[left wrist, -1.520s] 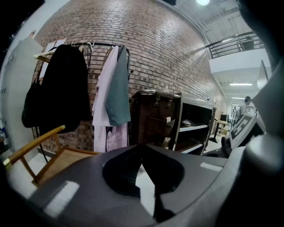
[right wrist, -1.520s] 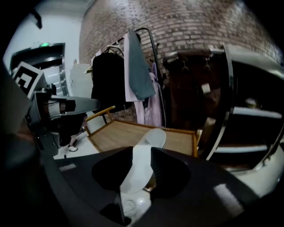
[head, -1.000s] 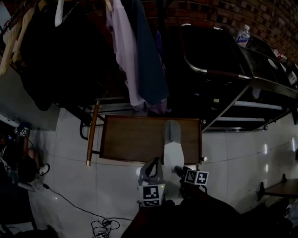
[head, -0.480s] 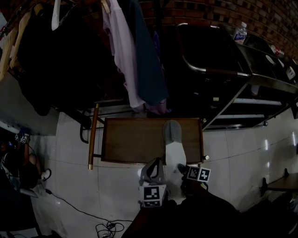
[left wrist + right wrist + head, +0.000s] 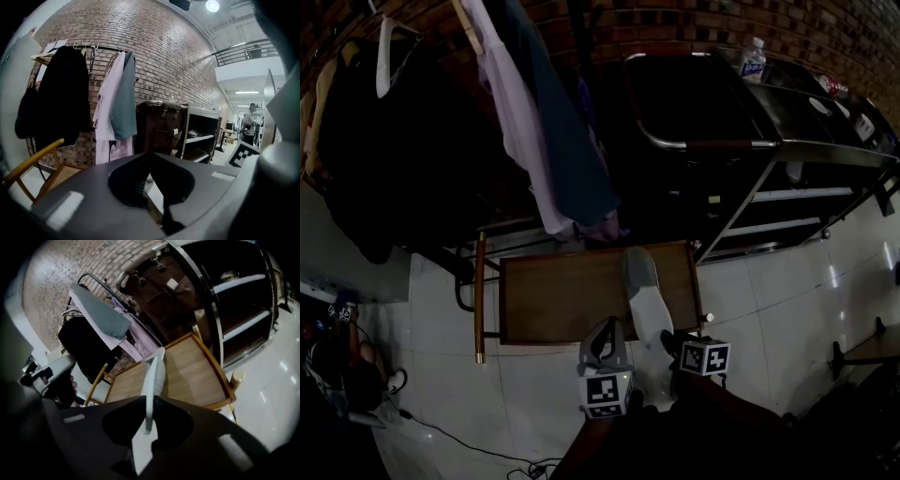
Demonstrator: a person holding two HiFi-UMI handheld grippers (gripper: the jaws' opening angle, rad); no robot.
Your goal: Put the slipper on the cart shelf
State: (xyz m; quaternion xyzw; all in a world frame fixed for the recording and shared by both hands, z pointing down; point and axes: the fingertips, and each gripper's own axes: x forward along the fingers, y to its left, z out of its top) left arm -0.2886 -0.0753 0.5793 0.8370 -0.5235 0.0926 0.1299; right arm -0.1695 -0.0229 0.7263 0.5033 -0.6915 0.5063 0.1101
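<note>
My right gripper (image 5: 149, 398) has just been closing and now pinches the slipper (image 5: 155, 371) near its heel end, jaws almost together on the thin pale sole. In the right gripper view the slipper stands on edge between the jaws, its toe running out toward 12 o'clock over the shelf (image 5: 192, 366). From the head view the slipper (image 5: 643, 298) lies along the shelf's 3 o'clock side, toe up near the far rim at 12 and heel out past the near rim at 5, where the right gripper (image 5: 668, 340) has it. I cannot tell whether the toe rests on the wood or hangs just above it.

My left gripper (image 5: 149, 153) has its jaws together with nothing in them. In the head view it (image 5: 607, 323) sits just off the shelf's (image 5: 553, 295) near rim at 6 o'clock, beside the right one and not touching the slipper.

Clothes (image 5: 534, 141) hang beyond the shelf at 11 o'clock. A dark rack (image 5: 787, 150) stands at 2 o'clock with a bottle (image 5: 753, 59) on top
</note>
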